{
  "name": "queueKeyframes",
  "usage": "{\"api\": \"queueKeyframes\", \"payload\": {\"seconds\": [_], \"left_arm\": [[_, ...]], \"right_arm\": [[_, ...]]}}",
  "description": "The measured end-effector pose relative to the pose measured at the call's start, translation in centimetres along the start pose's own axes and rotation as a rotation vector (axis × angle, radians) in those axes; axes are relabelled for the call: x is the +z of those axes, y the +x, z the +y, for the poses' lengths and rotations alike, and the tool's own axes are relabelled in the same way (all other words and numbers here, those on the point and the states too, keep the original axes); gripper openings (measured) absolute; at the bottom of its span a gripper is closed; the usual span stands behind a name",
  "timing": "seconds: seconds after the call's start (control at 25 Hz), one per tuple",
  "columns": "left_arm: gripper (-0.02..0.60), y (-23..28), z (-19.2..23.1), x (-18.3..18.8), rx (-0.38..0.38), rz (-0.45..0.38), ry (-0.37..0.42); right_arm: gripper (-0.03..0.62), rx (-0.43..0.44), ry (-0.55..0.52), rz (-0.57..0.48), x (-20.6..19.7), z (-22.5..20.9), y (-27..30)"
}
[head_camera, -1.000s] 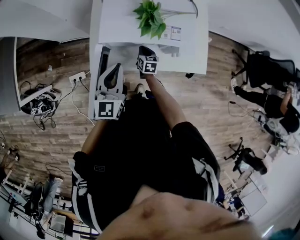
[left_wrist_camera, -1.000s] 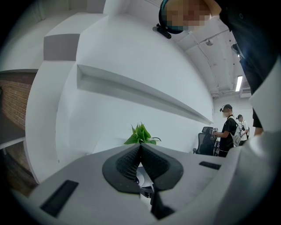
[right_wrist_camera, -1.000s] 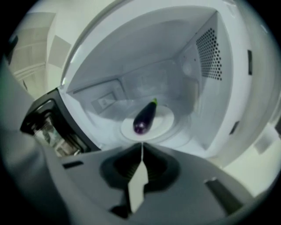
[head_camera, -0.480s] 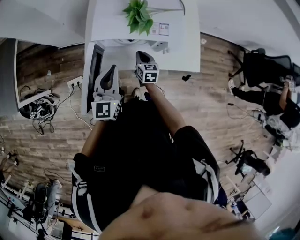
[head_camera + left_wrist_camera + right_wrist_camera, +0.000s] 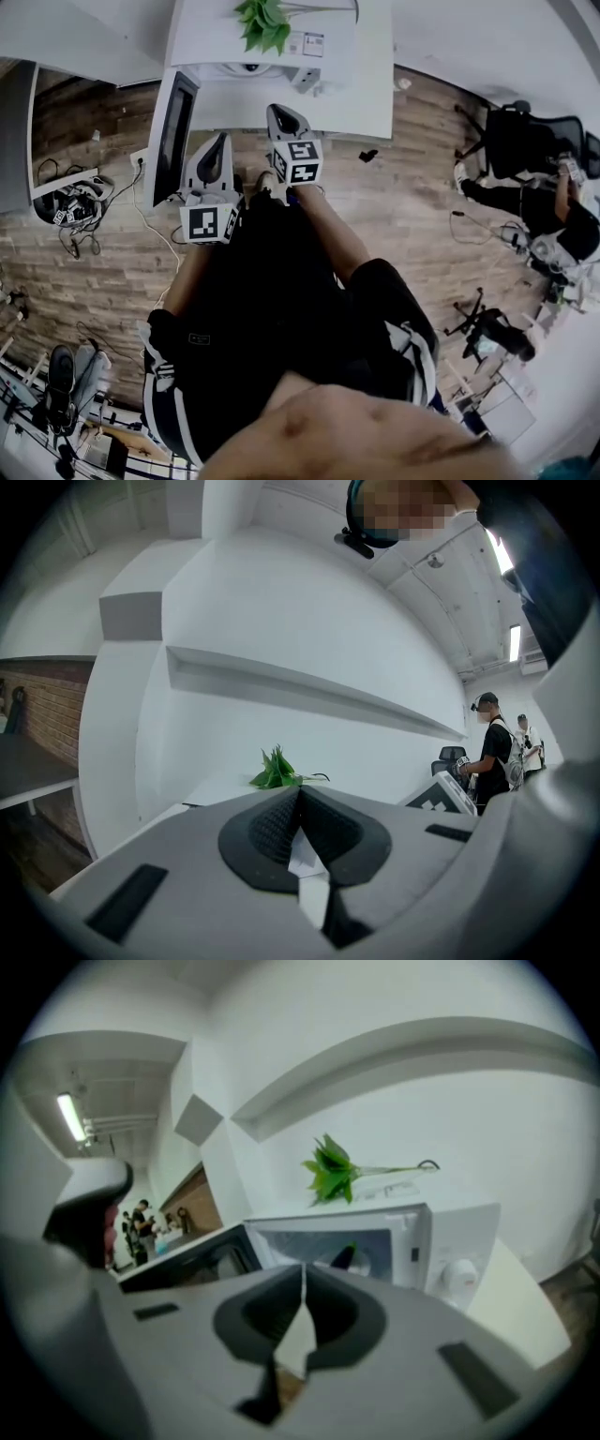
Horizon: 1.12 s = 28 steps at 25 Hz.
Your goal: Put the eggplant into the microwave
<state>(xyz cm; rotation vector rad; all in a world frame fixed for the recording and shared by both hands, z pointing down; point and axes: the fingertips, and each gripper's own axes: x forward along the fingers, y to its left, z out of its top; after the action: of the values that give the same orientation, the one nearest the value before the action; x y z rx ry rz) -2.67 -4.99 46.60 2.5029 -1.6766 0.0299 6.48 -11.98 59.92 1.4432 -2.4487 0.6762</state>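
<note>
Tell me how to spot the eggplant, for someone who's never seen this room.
Against the white wall stands a white microwave with its door swung open. In its cavity sits the eggplant: a dark shape with a green tip, unlike the all-green leafy plant on top.

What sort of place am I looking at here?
Likely an office or lab with a mock kitchen corner: a microwave topped with a plant on a white counter, an office chair, a wood-look floor and loose cables.
</note>
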Motion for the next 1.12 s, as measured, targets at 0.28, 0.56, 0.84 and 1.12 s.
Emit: {"api": "queueKeyframes", "payload": {"seconds": [0.28,0.56,0.84,1.12], "left_arm": [[0.032,-0.9,-0.3,-0.6,-0.013,0.009,0.017],[0.032,-0.2,-0.6,-0.1,-0.067,0.009,0.035],[0.032,-0.6,0.6,-0.6,-0.087,0.002,0.033],[0.032,-1.1,1.7,-0.4,-0.083,0.001,0.032]], "right_arm": [[0.035,0.012,0.002,-0.061,1.8,1.7,-4.2],[0.035,0.002,-0.006,-0.092,2.6,3.9,-6.9],[0.035,0.009,-0.040,-0.137,3.9,6.8,-7.8],[0.034,0.014,-0.075,-0.150,4.4,8.4,-7.7]]}}
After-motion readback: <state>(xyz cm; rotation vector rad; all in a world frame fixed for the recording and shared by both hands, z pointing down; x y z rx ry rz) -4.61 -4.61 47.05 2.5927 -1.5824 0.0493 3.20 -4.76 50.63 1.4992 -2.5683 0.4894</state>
